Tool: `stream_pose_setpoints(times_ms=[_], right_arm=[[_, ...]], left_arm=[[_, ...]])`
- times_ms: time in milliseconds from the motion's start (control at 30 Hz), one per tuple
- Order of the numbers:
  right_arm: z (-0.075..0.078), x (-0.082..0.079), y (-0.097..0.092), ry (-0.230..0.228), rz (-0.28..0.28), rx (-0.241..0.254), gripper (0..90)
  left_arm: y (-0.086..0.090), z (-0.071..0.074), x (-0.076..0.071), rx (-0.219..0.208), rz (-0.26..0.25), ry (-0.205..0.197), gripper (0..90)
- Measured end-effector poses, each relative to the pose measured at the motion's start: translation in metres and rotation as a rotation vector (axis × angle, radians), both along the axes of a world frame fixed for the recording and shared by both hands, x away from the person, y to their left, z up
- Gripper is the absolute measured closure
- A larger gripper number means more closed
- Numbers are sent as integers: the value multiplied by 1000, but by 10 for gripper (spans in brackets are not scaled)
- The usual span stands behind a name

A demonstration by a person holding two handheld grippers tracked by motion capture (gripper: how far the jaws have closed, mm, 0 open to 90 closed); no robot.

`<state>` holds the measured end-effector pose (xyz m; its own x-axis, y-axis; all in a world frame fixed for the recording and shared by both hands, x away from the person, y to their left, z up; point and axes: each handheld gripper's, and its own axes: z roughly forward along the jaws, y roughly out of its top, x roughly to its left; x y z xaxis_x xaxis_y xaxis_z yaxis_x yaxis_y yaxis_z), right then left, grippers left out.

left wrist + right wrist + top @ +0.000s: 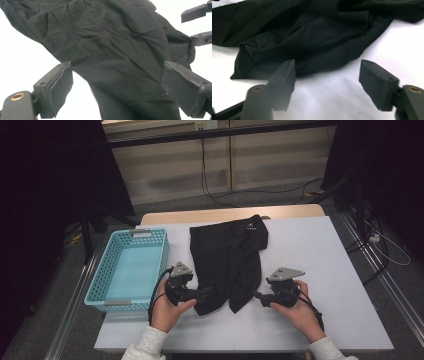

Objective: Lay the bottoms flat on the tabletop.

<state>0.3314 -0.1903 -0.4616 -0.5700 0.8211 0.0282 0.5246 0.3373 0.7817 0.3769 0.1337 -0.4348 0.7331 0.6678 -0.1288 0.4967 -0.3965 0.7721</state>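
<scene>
My left hand-held gripper (pixel 204 294) sat low at the near left hem of the black shorts (pixel 227 260), jaws spread wide, cloth lying between them in the left gripper view but not pinched. My right hand-held gripper (pixel 257 296) pointed at the near right hem, jaws apart and empty, with bare bench (pixel 320 250) between them and the fabric edge just ahead in the right gripper view.

The shorts lay crumpled and spread in the middle of the bench, just right of the basket (pixel 95 287).

Judgement: both hems were about to be taken. To do it well, slide each lower jaw under a single edge of cloth, close on both sides evenly, and avoid catching a bunched fold.

The light blue basket stood at the left side of the bench, holding nothing that I could see.
</scene>
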Motion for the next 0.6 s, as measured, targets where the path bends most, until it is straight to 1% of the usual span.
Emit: stream_pose_setpoints(times_ms=[67, 133, 200, 233, 300, 333, 367, 400, 433, 467, 500, 533, 600], right_arm=[[0, 1, -1, 0, -4, 7, 329], [0, 3, -3, -8, -23, 9, 381], [0, 4, -4, -8, -30, 12, 394], [-1, 8, -5, -1, -41, 16, 444], [-3, 12, -5, 6, -60, 17, 466], [-3, 12, -5, 6, -60, 17, 466], [-4, 18, -3, 16, -69, 5, 499], [-4, 18, -3, 16, -69, 5, 499], [-5, 22, -2, 26, -69, 2, 548], [-5, 22, -2, 26, -69, 2, 548], [-7, 24, 1, 32, -54, -1, 585], [-7, 24, 1, 32, -54, -1, 585], [-9, 26, 5, 24, -39, -15, 651]], left_arm=[[-1, -1, -1, 4, -3, -3, 111], [-2, -2, -2, -3, 0, 4, 111], [-2, -3, -2, 4, -6, 1, 111], [-2, -3, -3, -1, -3, 5, 111], [-2, -3, -3, 2, -4, 2, 111], [-2, -3, -3, 2, -4, 2, 111], [-2, -3, -3, -2, -4, 5, 112], [-2, -3, -3, -2, -4, 5, 117], [-2, -3, -4, 2, -8, 2, 122], [-2, -3, -4, 2, -8, 2, 123], [-2, -3, -4, 3, -10, 0, 123], [-2, -3, -4, 3, -10, 0, 123], [-3, -3, -4, 2, -7, 2, 122]])
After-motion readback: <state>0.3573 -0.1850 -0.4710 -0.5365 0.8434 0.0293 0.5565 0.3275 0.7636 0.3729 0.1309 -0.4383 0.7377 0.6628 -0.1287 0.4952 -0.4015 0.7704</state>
